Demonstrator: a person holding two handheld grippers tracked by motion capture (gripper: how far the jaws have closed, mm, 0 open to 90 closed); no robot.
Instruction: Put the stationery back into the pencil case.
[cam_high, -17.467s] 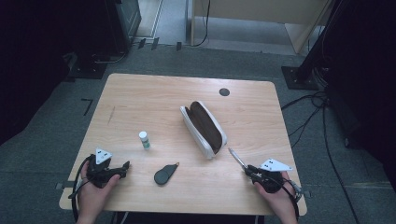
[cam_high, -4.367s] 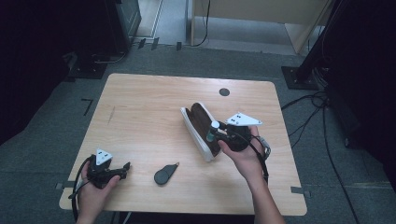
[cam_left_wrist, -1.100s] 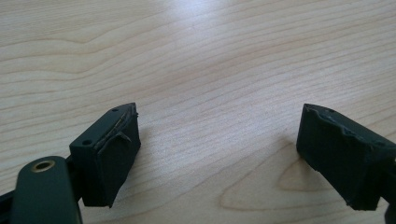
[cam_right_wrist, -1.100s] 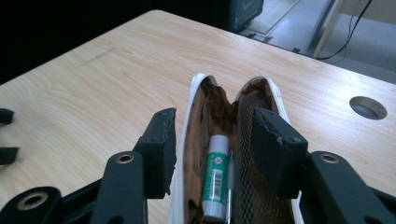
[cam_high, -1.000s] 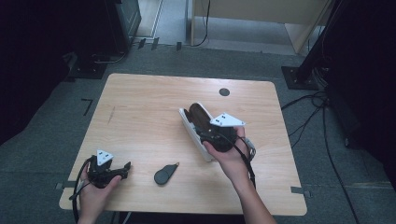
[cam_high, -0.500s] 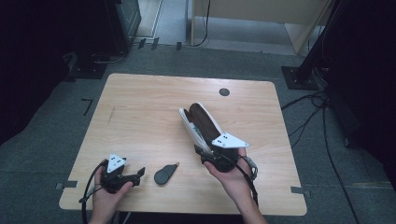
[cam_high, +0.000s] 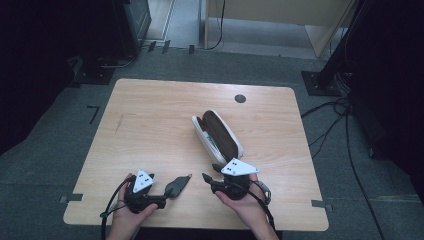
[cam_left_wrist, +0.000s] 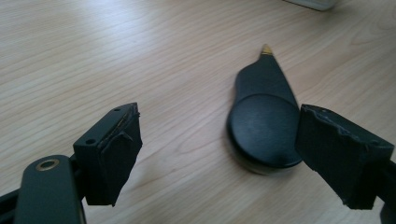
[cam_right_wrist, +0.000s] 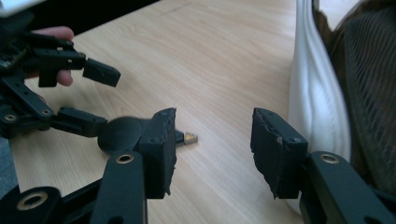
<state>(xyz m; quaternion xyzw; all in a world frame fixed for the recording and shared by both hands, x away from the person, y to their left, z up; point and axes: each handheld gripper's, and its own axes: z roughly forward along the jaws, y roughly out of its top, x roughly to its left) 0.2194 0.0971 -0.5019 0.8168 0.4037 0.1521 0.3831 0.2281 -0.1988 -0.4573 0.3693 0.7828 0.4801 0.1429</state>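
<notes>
While both rest low, left gripper (cam_high: 165, 195) gapes w/ black teardrop (cam_high: 176, 185) inside.

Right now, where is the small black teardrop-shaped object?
In the high view the black teardrop object lies near the table's front edge, just ahead of the left gripper, left of the right gripper.

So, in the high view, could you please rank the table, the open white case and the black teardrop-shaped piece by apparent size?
1. Table
2. Open white case
3. Black teardrop-shaped piece

The gaps are wide, so nearness to the camera leaves the order sure.
</notes>
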